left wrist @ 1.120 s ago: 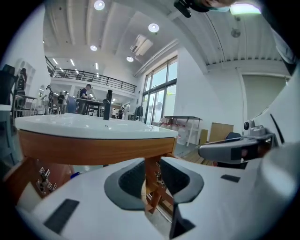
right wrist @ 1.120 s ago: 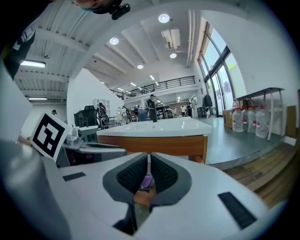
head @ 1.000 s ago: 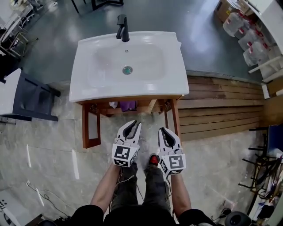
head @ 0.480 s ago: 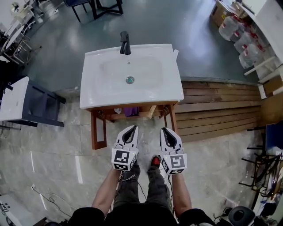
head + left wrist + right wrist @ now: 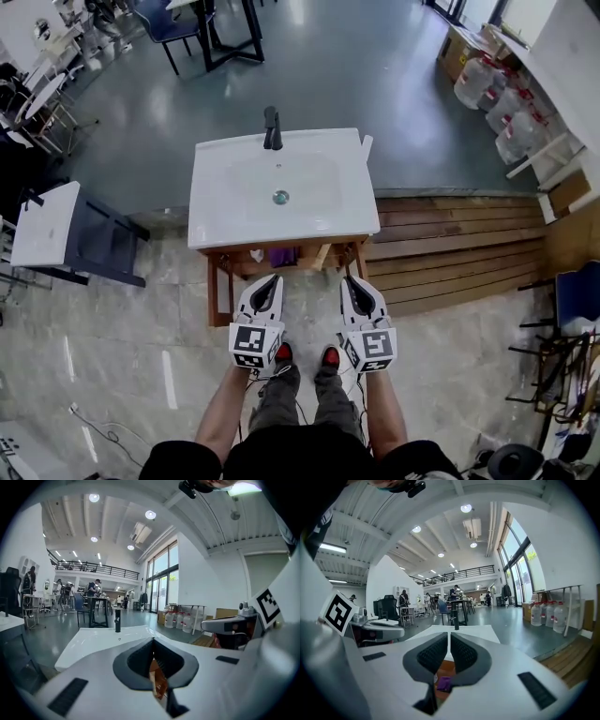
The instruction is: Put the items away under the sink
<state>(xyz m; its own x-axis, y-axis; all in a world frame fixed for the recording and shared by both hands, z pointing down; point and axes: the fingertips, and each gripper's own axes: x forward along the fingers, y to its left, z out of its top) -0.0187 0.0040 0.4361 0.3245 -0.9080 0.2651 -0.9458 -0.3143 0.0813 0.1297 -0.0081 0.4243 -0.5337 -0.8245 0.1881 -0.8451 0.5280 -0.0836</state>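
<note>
Down below, the white sink (image 5: 281, 183) stands on a wooden stand (image 5: 215, 291), with a black faucet (image 5: 272, 128) at its far rim and a drain (image 5: 280, 197) at the middle of the basin. The shelf (image 5: 309, 255) under the sink holds the stored things: a purple item (image 5: 281, 255) and, just to its left, a small white item (image 5: 255, 254). Both are too small to identify.

The left hand-held gripper (image 5: 270, 278) and the right hand-held gripper (image 5: 349, 279) hang side by side in front of the stand, near the person's shoes and apart from the shelf. In the left gripper view the pads are pressed together with nothing pinched. In the right gripper view only a thin slit shows between the pads and nothing is gripped. The purple item (image 5: 444, 684) shows far behind the jaws, through the gap lower down.

Far right, several clear water jugs (image 5: 487, 89) stand clustered on the floor beside a cardboard box (image 5: 464, 37).
</note>
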